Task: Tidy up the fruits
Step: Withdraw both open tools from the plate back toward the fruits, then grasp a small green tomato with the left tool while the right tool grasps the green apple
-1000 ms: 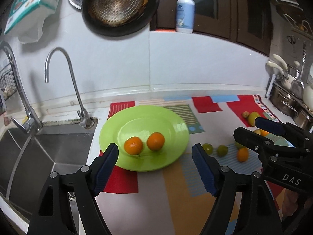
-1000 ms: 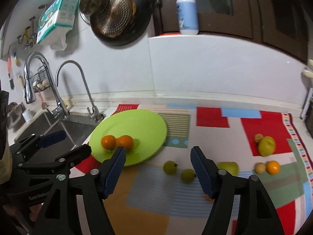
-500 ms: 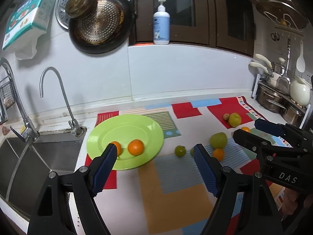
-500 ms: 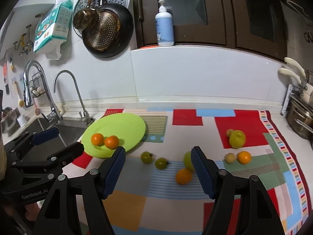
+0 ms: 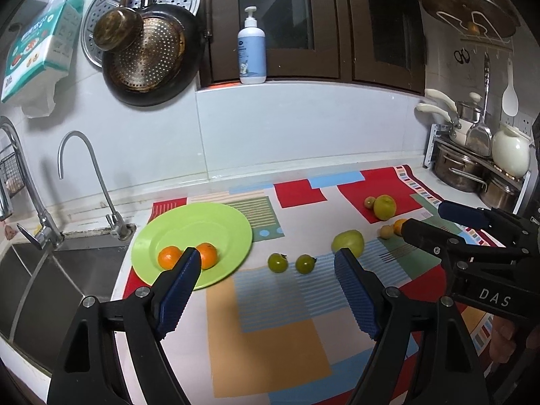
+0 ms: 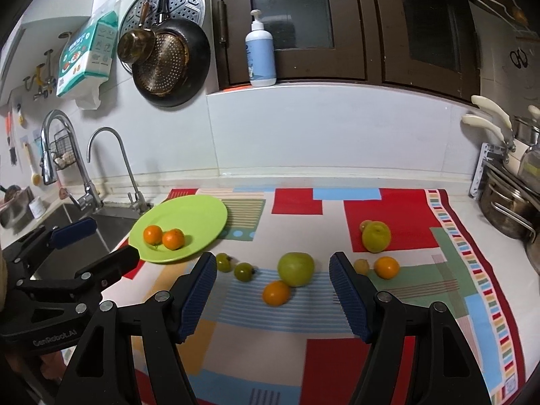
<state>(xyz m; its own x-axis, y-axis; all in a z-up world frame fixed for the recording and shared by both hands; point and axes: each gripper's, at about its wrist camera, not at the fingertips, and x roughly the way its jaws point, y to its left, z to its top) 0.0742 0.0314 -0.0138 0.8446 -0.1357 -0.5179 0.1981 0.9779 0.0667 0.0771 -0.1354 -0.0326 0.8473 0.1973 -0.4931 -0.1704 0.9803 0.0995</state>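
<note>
A lime green plate (image 5: 216, 222) (image 6: 202, 212) holds two oranges (image 5: 168, 257) (image 6: 172, 239) on the patchwork mat. Loose on the mat lie two small green fruits (image 6: 243, 271), a big green apple (image 6: 296, 268), an orange (image 6: 276, 292), a yellow-green fruit (image 6: 375, 236), a small tan fruit (image 6: 360, 266) and another orange (image 6: 386, 267). My left gripper (image 5: 266, 285) is open and empty, above the mat near the plate. My right gripper (image 6: 272, 293) is open and empty, above the loose orange and apple.
A sink (image 5: 50, 280) with two taps (image 5: 84, 182) lies left of the plate. Steel pots (image 5: 462, 168) and a white kettle (image 5: 509, 152) stand at the right. Pans (image 6: 165, 64) hang on the wall. A pump bottle (image 6: 260, 57) stands on the ledge.
Both grippers have pulled back and up from the plate, so more of the mat and loose fruit shows. Both stay open and empty. No fruit has moved.
</note>
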